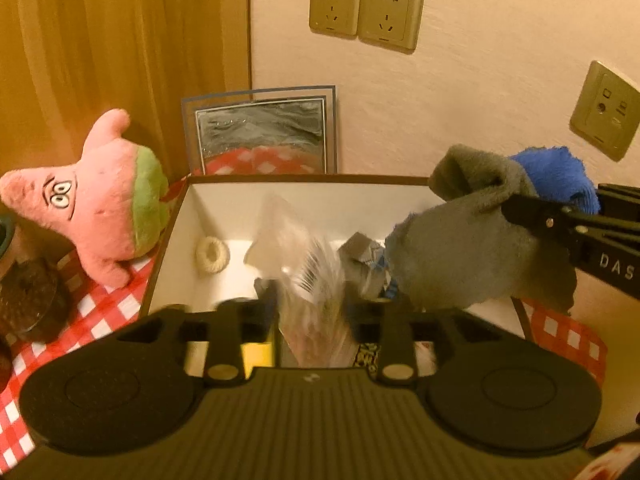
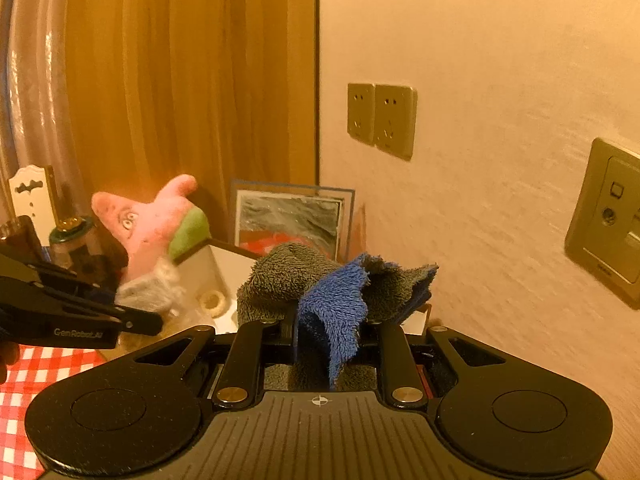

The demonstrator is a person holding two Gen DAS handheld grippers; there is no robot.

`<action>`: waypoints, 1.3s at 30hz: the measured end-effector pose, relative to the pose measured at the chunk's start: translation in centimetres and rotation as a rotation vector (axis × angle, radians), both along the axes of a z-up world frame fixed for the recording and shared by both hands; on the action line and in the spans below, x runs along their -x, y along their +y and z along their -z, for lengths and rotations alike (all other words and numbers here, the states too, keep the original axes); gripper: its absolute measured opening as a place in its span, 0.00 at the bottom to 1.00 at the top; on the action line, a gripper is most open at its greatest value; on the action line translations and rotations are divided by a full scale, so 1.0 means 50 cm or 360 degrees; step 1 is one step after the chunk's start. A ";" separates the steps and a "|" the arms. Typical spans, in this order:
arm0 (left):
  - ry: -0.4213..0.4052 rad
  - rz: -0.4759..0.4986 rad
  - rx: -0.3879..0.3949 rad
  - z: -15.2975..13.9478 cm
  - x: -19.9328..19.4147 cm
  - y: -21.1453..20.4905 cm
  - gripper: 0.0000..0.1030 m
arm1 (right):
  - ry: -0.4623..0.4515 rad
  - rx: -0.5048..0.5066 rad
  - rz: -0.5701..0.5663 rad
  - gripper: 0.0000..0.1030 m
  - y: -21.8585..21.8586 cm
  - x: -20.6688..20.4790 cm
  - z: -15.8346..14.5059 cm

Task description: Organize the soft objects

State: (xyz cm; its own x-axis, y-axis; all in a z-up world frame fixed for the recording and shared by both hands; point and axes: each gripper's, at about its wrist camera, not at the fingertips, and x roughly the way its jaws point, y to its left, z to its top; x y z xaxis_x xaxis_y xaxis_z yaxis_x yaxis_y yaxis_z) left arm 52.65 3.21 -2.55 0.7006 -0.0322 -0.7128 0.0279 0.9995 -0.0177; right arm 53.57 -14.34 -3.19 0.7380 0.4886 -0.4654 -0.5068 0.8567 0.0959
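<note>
A grey-and-blue towel [image 2: 332, 292] is held bunched in the clenched right hand-held gripper [image 2: 328, 332], hanging above the right side of an open white-lined box [image 1: 192, 216]. A clear plastic packet [image 1: 308, 276], blurred, lies between the fingers of the left hand-held gripper [image 1: 312, 300]; its jaws stand part-way apart, and it cannot be told whether the pads press on the packet. A pale knitted ring [image 1: 212, 255] and a small grey item are seen on the box floor. A pink star plush [image 1: 100, 200] leans just beside the box's left wall on the red-checked surface [image 1: 100, 312].

The step in hand is judged to be the placing of both items in the box. The towel should be lowered well inside the walls before being let go, so that no corner drapes over the rim, and the packet should be set clear of the towel's landing spot.
</note>
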 end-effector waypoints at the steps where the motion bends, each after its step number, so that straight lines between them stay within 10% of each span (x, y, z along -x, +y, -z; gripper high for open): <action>1: -0.0008 0.0005 -0.0006 0.000 -0.005 -0.002 0.43 | 0.0006 0.0003 0.0001 0.18 0.001 -0.008 0.003; 8: 0.0037 -0.0041 0.0005 0.006 -0.019 0.004 0.54 | 0.0016 -0.0002 -0.0016 0.22 0.013 -0.045 0.018; 12: 0.0068 -0.0090 -0.0003 0.011 -0.003 0.015 0.56 | -0.0030 -0.0030 -0.0087 0.72 0.026 -0.044 0.022; 24: 0.0055 -0.0232 -0.0054 0.000 0.141 0.025 0.63 | 0.0209 -0.0056 -0.0168 0.72 0.016 0.038 0.060; 39: -0.0003 -0.0357 -0.0032 -0.051 0.483 0.001 0.71 | 0.0296 -0.0128 -0.0096 0.72 -0.007 0.357 0.030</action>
